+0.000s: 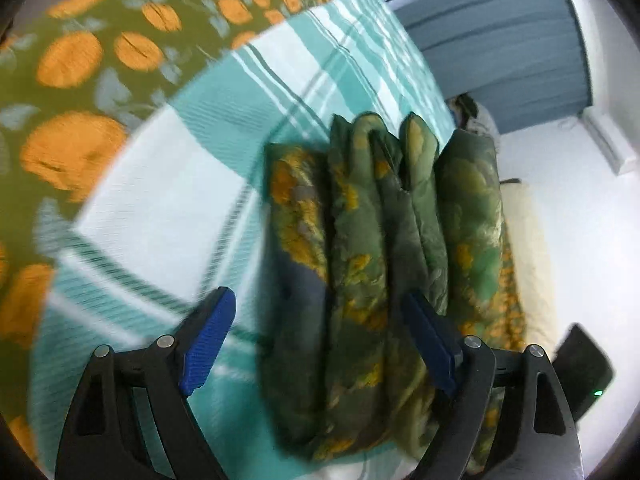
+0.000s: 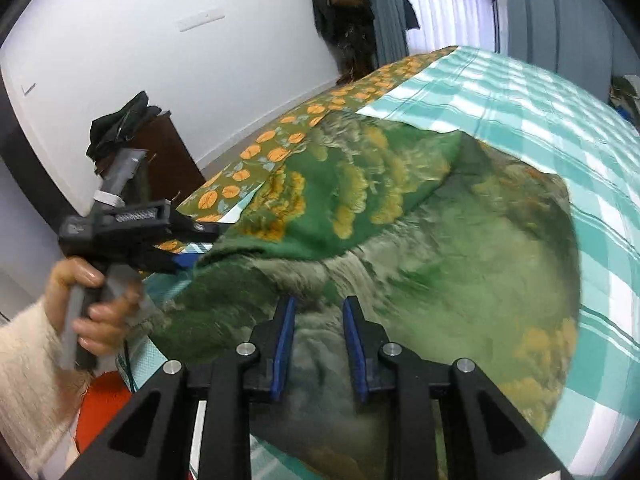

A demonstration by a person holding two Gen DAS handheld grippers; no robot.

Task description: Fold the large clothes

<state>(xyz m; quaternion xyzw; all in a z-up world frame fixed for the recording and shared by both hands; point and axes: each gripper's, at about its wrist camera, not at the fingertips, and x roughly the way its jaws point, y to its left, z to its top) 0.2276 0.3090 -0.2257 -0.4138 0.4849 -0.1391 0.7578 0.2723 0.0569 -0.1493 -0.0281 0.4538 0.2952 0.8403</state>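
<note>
Right tongs (image 2: pixel 316 344), blue pads slightly parted and gripping nothing, hover over the green floral blanket (image 2: pixel 420 248) bunched on the checked bed (image 2: pixel 560 120), while the left tongs (image 1: pixel 320 344) gape around its folds.

The left wrist view looks forward from close above the bed with the teal-and-white checked sheet (image 1: pixel 168 184), facing the stacked folded edges of the green blanket with yellow flower print (image 1: pixel 360 280), a blue curtain (image 1: pixel 500 52) far beyond. The right wrist view sits very near over the same blanket (image 2: pixel 440 240), facing across the bed (image 2: pixel 540 120) toward a white wall (image 2: pixel 160 60). Both views share blanket and sheet.
</note>
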